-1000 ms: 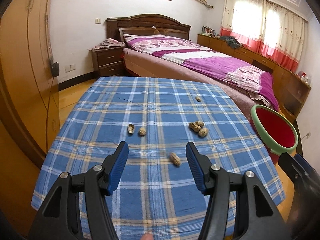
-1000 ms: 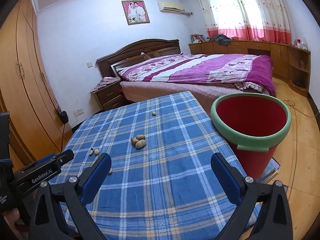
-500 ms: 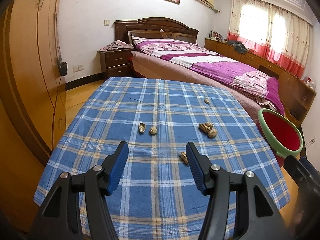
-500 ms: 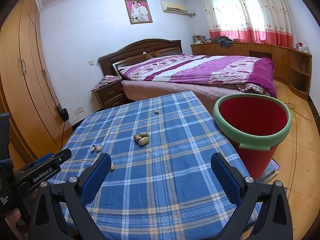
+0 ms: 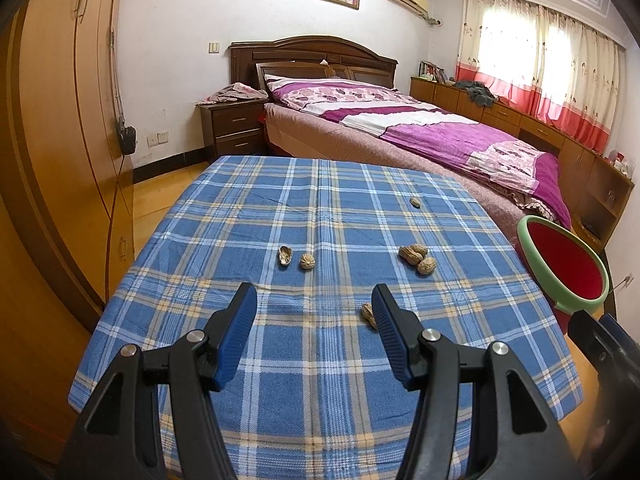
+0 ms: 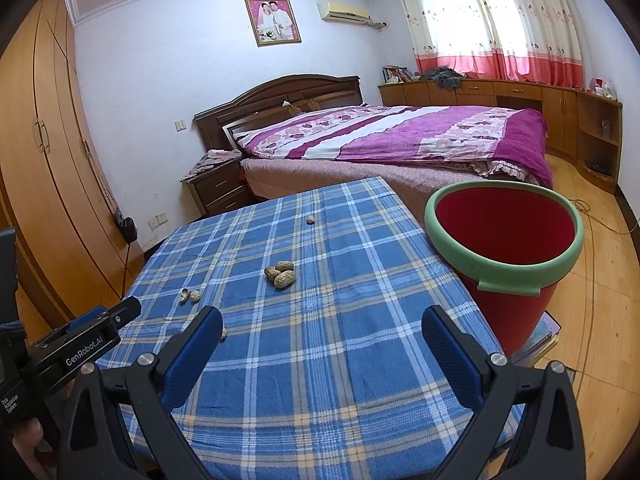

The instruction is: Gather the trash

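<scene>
Peanut shells lie scattered on a blue plaid tablecloth (image 5: 320, 380) (image 6: 320, 360). A cluster of three peanuts (image 5: 418, 258) (image 6: 281, 274) sits mid-table, a split shell pair (image 5: 296, 259) (image 6: 189, 295) lies to its left, and a single nut (image 5: 415, 202) (image 6: 310, 220) is farther back. One peanut (image 5: 367, 314) (image 6: 223, 333) lies just left of my left gripper's right finger. My left gripper (image 5: 314, 300) hovers open over the table's near part, nothing between its fingers. Open and empty too, my right gripper (image 6: 320, 322) hangs over the near right side. A red bucket with a green rim (image 5: 560, 268) (image 6: 504, 248) stands beside the table's right edge.
A bed (image 6: 400, 136) with a purple cover stands beyond the table, a nightstand (image 5: 236, 128) at its left. A wooden wardrobe (image 5: 60, 140) fills the left wall. Low cabinets (image 6: 540, 108) run under the curtained window. Wooden floor lies right of the bucket.
The left wrist view has tilted up a little, so the table and peanuts sit lower and farther right in it. Both grippers keep the same opening. Nothing on the table moved.
</scene>
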